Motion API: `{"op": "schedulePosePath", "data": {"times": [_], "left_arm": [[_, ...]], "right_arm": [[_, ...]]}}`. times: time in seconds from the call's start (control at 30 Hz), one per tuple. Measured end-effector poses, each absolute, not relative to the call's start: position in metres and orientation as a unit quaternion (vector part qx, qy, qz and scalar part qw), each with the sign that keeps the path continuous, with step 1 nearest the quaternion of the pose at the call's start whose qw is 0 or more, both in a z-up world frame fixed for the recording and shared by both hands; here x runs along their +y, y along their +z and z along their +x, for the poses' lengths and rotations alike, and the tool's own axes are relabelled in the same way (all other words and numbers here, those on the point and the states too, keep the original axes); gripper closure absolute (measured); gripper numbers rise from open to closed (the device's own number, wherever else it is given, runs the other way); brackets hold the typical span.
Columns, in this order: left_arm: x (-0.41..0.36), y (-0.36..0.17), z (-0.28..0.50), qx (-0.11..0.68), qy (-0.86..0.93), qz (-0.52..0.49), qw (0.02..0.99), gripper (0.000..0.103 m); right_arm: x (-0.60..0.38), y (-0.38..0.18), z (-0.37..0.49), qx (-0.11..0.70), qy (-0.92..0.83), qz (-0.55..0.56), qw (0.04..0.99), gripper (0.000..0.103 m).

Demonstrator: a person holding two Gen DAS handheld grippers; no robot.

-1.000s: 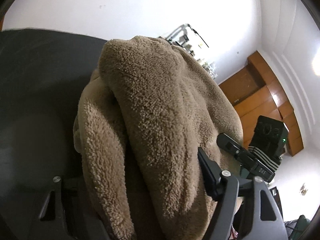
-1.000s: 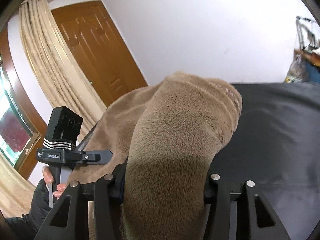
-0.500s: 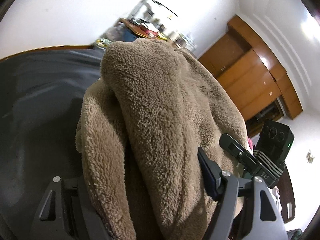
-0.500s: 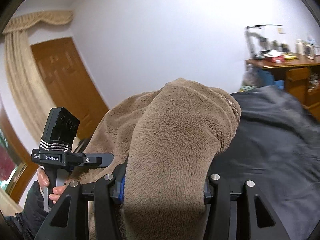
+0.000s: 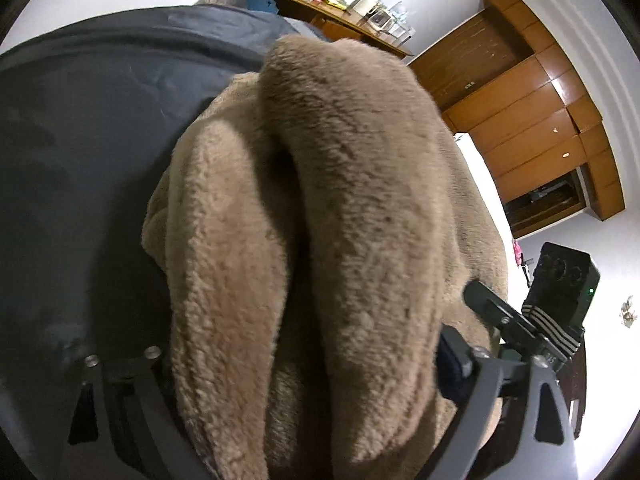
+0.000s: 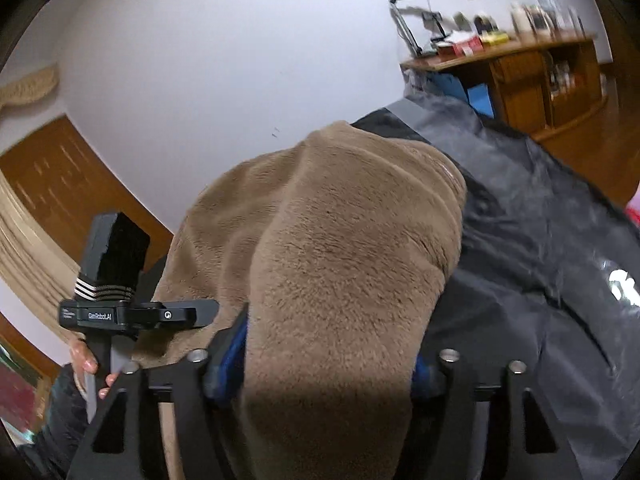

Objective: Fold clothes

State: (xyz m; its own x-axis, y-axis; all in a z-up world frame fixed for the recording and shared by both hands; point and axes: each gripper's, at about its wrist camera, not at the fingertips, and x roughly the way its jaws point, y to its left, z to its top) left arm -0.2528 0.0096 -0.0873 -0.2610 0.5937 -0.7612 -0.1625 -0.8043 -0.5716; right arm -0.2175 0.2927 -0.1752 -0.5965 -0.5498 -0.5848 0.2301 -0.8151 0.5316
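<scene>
A thick brown fleece garment (image 5: 352, 208) fills the middle of both views, bunched in folds and held above a dark grey sheet (image 5: 80, 152). My left gripper (image 5: 304, 368) is shut on one bunch of the fleece. My right gripper (image 6: 328, 364) is shut on another bunch of the same garment (image 6: 344, 248). The right gripper's body shows at the lower right of the left wrist view (image 5: 560, 292); the left gripper's body shows at the lower left of the right wrist view (image 6: 116, 280). The fingertips are hidden by fleece.
The dark sheet (image 6: 540, 248) spreads below and to the right. A wooden desk (image 6: 520, 68) cluttered with small items stands against the white wall. Wooden cabinets (image 5: 532, 120) stand at the right, and a wooden door (image 6: 52, 184) and curtain at the left.
Both grippers have swung with the garment still gripped. The views have turned so more of the dark sheet and the desk show; the fleece hangs the same way in both jaws.
</scene>
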Motion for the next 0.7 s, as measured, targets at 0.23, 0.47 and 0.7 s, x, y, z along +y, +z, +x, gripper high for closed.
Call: {"op": "schedulePosePath", "data": {"times": [0.23, 0.47, 0.7], "left_arm": [[-0.003, -0.061, -0.240, -0.175, 0.796, -0.536, 0.220, 0.003], [-0.006, 0.002, -0.186, -0.141, 0.867, -0.429, 0.211, 0.003], [0.052, 0.030, -0.145, -0.108, 0.871, -0.394, 0.274, 0.003]], "right_arm": [[0.287, -0.160, -0.215, -0.157, -0.884, 0.378, 0.225, 0.026], [0.284, -0.115, -0.188, -0.099, -0.928, 0.295, 0.207, 0.026], [0.252, -0.095, -0.198, -0.012, -0.936, 0.260, 0.237, 0.026]]}}
